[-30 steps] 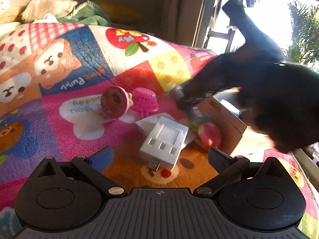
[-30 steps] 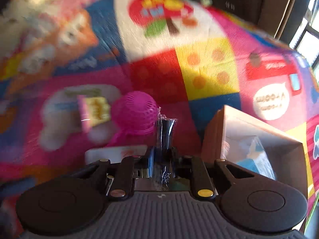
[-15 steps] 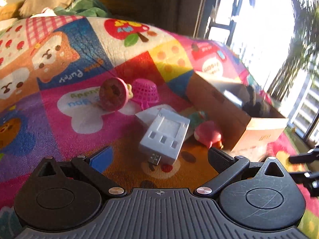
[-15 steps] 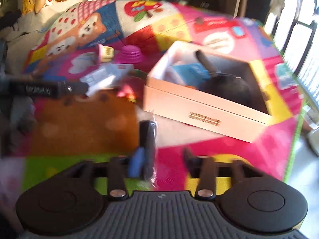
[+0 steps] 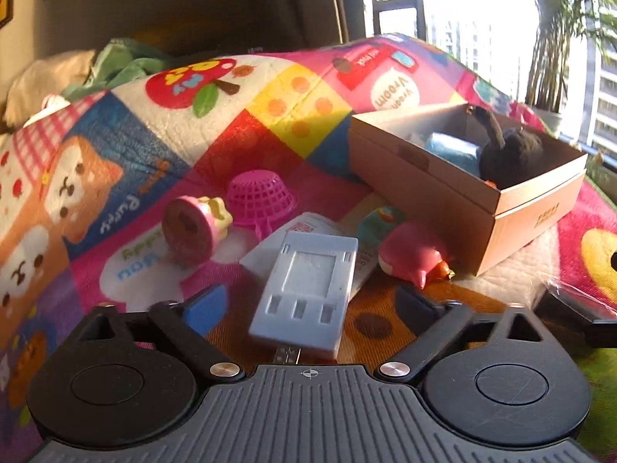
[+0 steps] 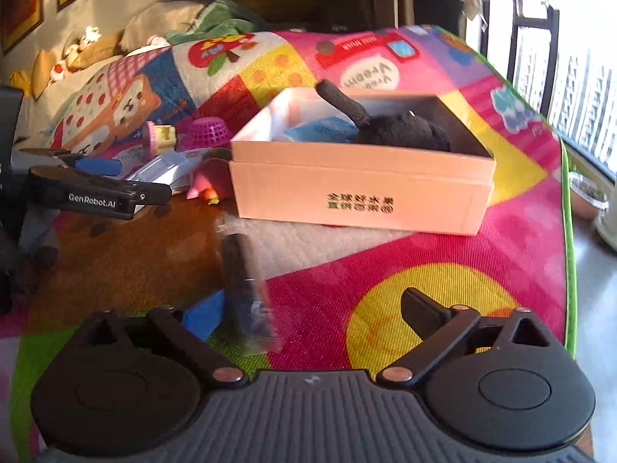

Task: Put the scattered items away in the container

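Left gripper [image 5: 308, 301] jaws closing around the grey-blue charger [image 5: 308, 285], lower centre, pads not yet touching; next: finish the pinch, lift it right to the cardboard box [image 5: 540, 208]; right gripper [image 6: 312, 308] jaws opening, black wrapped stick [image 6: 243, 281] slipping free short of box; mat edge far right.

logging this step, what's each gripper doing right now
left gripper: jaws closing around the grey charger, not gripping yet
right gripper: jaws opening, letting go of the wrapped black stick
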Demonstrator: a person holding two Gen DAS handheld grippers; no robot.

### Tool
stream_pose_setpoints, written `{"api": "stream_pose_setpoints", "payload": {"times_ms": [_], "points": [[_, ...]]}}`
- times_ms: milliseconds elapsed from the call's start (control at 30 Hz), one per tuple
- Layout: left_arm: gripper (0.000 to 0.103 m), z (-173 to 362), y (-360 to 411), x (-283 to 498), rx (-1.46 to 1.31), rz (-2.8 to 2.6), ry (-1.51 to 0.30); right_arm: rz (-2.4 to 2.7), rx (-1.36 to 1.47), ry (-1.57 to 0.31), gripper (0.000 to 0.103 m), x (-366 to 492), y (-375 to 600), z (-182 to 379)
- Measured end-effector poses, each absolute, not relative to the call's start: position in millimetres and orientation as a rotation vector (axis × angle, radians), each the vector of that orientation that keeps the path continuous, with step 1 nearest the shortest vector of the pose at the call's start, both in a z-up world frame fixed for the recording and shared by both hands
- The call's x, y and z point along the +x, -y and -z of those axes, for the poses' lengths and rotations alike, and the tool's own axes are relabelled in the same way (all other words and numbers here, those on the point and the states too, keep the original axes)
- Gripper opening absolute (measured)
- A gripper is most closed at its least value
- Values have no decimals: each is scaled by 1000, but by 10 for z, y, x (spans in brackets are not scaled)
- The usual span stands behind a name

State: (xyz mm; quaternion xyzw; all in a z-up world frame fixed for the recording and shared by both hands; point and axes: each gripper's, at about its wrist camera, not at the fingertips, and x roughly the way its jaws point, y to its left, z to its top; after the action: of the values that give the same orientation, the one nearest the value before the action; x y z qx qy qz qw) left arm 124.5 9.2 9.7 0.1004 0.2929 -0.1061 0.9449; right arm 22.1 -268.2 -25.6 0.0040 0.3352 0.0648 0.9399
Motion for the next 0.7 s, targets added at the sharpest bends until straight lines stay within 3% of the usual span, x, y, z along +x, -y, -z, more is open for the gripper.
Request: {"api": "stream_pose_setpoints", "payload": {"times_ms": [100,433,567,700], "points": [[55,-67,-66,1264,230,205,-611,-143,70,-711,101,277,2767,284],[54,-215,122,501,283,484,-631,-138,90,-710,103,270,2788,295],[61,-129,220,260,333,518,-651,-130,64,-718,103,276,2750,301],[88,-81,184,230,389,433,-621,-123,41,-726,103,282,2716,304]]}}
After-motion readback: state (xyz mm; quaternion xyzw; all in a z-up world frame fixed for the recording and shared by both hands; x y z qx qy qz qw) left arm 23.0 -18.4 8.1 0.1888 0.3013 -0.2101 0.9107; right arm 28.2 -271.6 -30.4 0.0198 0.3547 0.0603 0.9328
